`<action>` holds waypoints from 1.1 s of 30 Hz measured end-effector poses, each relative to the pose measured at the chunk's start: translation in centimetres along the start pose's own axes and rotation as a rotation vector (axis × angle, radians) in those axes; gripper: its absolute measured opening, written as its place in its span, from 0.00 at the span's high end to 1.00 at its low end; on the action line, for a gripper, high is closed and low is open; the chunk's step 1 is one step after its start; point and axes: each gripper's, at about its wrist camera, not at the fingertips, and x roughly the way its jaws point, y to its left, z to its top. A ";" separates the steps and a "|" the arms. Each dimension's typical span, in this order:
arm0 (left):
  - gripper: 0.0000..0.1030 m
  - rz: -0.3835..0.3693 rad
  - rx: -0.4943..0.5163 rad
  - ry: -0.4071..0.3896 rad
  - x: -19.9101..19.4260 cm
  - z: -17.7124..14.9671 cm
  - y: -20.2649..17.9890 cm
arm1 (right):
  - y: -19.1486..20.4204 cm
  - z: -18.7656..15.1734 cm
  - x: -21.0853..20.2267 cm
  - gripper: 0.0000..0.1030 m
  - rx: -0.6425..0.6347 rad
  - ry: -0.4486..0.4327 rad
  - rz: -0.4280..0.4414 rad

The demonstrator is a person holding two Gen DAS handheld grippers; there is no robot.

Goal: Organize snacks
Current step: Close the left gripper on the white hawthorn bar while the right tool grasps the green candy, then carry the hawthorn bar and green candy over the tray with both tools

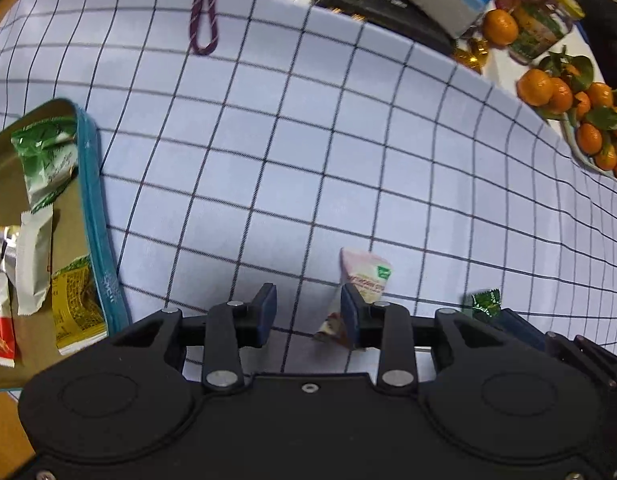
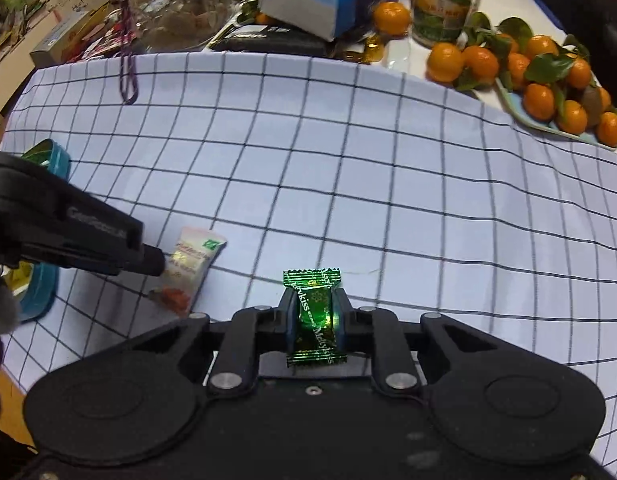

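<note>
**A:** Black gripper bodies fill the bottom of both wrist views. Beyond them, what's biggest?

**B:** Ahead of both, the checked tablecloth (image 2: 348,168) runs to the clutter at the far edge. Off to the left gripper's (image 1: 308,312) left sits the teal-rimmed tin (image 1: 94,200), already holding several packets: green, white, yellow and red. Far right of the right gripper (image 2: 317,316) is a plate of mandarins (image 2: 548,80).

**A:** And the snacks still out?

**B:** Two. The pale pink sachet (image 1: 362,280) lies flat on the cloth, against the inner face of the left gripper's right finger, partly under it. The smaller one, the green foil candy (image 2: 314,316), is pinched between the right gripper's pads, crimped ends sticking out fore and aft.

**A:** So the right is clamped?

**B:** Fully closed on the candy's middle. The left stands wide, nothing held, pointing steeply down at the cloth.

**A:** How should the step go?

**B:** I'd judge the candy is ready to travel. Carry it leftward over the tin's rim, keeping clear of the left gripper, which sits between it and the tin. Foil is slippery, so hold the squeeze until it's above the tin, then release low. For the sachet, shift the left gripper rightward so the packet sits centred between the pads; it's thin and flat, so the tips must reach the cloth before closing, or it will slide out.
</note>
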 end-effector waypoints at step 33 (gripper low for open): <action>0.71 -0.023 0.133 0.001 1.6 -0.6 -3.2 | -4.9 -0.2 0.7 0.77 0.274 0.054 0.074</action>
